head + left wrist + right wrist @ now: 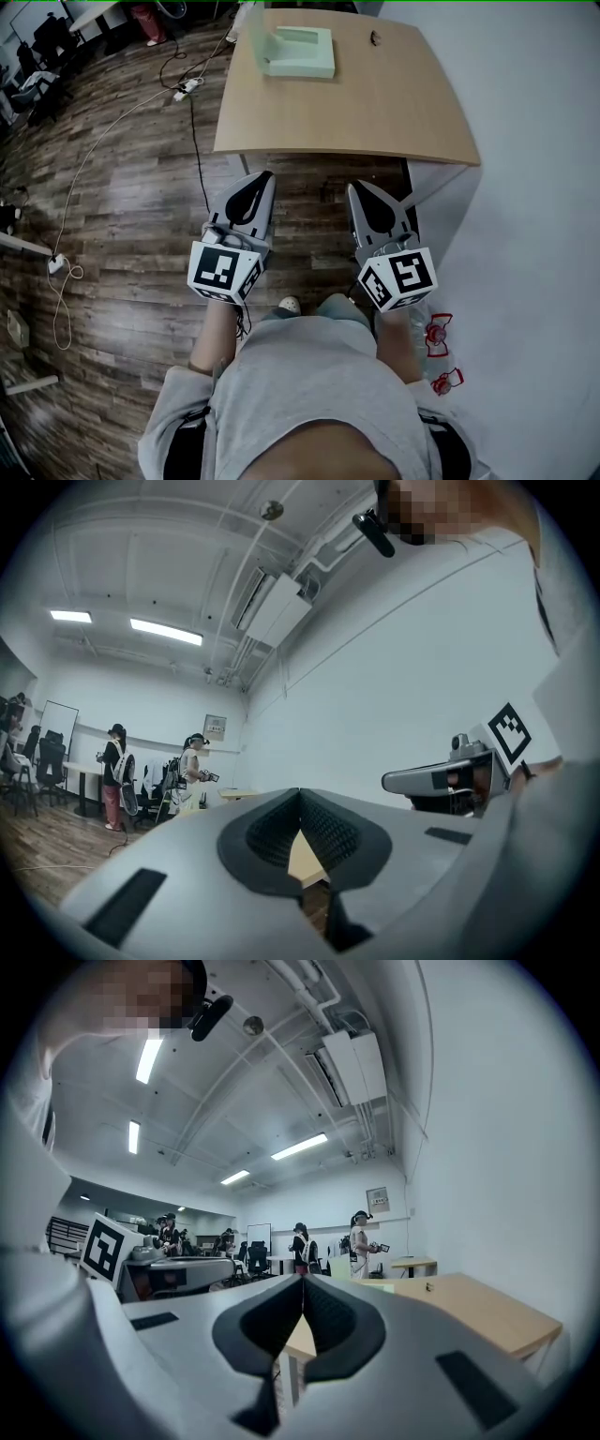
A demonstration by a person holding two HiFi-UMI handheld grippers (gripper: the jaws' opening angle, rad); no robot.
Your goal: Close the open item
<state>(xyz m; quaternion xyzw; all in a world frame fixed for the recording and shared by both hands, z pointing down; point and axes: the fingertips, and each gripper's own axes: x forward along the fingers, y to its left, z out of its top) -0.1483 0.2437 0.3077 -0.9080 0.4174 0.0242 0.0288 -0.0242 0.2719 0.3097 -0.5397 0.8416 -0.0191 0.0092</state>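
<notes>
A pale green box point(300, 52) lies open at the far end of a wooden table point(375, 112), its lid point(255, 33) standing upright on the left side. Both grippers hover over the floor short of the table's near edge, side by side and pointing level toward it. The left gripper point(265, 178) is shut with nothing between its pads, and its jaws meet at the tip in the left gripper view point(300, 794). My right gripper point(354, 187) is shut and empty too point(303, 1279). In the right gripper view the table point(487, 1312) shows ahead to the right.
A small dark object point(374, 38) lies on the table's far right. Cables and a power strip point(187, 87) trail over the wooden floor on the left. A white wall point(534, 187) runs along the right. Red clips point(438, 336) lie by my feet. People point(117, 775) stand far off.
</notes>
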